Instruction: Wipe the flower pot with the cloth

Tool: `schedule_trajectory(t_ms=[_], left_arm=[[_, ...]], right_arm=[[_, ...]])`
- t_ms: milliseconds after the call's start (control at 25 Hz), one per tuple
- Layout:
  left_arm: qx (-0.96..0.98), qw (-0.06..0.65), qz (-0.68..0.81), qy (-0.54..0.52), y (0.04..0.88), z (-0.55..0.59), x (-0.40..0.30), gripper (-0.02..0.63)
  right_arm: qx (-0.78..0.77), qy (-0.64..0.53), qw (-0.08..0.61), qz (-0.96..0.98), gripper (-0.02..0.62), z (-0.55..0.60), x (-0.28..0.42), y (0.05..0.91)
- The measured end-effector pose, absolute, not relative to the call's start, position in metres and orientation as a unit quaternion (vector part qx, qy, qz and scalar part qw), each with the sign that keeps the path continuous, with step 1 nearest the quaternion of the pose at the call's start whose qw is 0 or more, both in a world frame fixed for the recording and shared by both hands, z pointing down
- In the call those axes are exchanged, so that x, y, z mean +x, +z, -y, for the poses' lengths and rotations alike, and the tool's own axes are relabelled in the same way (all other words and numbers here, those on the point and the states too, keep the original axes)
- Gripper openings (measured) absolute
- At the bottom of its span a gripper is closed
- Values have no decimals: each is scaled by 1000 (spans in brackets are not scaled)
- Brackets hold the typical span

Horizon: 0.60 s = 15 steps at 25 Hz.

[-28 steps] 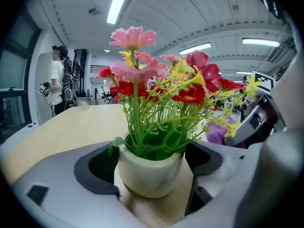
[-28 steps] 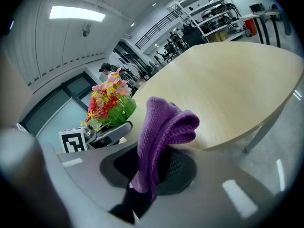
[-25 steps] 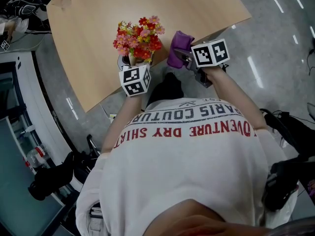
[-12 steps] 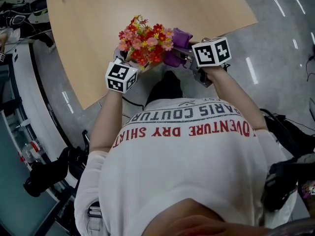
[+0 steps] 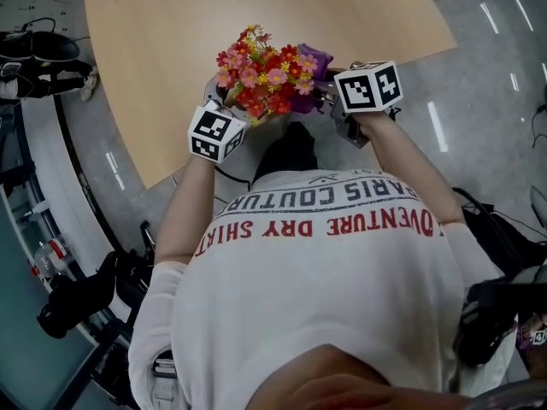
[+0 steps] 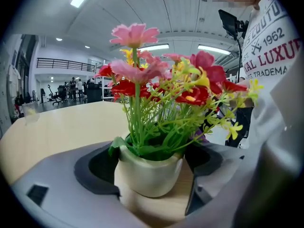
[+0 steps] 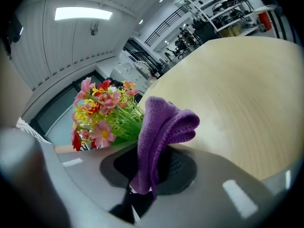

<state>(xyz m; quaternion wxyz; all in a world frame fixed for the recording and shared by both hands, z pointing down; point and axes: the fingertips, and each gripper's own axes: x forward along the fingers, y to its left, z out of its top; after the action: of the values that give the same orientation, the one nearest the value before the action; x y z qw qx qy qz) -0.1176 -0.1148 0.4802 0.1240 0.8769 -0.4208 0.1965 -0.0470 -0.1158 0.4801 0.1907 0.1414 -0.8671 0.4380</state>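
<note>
Though hidden overhead by blooms, flower pot clamped in left hand-held gripper, cloth in right.

A white short-sleeved T-shirt printed with grey and red capital lettering is worn, filling the lower half of the head view. The left gripper and right gripper are formed of smooth grey jaws lined with black pads. Each is topped by a white cube marked with black squares.

I saw the left gripper holding the potted flowers, blooms leaning toward the purple cloth in the right gripper, at the table edge.
</note>
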Motion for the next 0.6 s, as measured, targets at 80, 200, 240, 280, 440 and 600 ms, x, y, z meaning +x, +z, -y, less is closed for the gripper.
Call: schedule_trajectory(t_ms=[80, 200, 240, 280, 440, 600], left_arm=[[878, 123, 420, 195, 479, 114, -117, 436], [879, 120, 419, 193, 477, 114, -117, 436], [879, 119, 419, 192, 476, 115, -117, 436], [880, 118, 418, 192, 475, 115, -117, 436], [880, 120, 418, 192, 474, 114, -117, 436], [881, 118, 418, 191, 474, 115, -119, 436]], right_arm=[[143, 443, 197, 863, 61, 118, -46, 484], [160, 434, 231, 856, 61, 122, -43, 497], [167, 429, 242, 854, 61, 124, -42, 501], [175, 425, 251, 852, 61, 127, -42, 505], [197, 411, 278, 846, 61, 129, -39, 517], [199, 411, 276, 846, 61, 132, -41, 518]])
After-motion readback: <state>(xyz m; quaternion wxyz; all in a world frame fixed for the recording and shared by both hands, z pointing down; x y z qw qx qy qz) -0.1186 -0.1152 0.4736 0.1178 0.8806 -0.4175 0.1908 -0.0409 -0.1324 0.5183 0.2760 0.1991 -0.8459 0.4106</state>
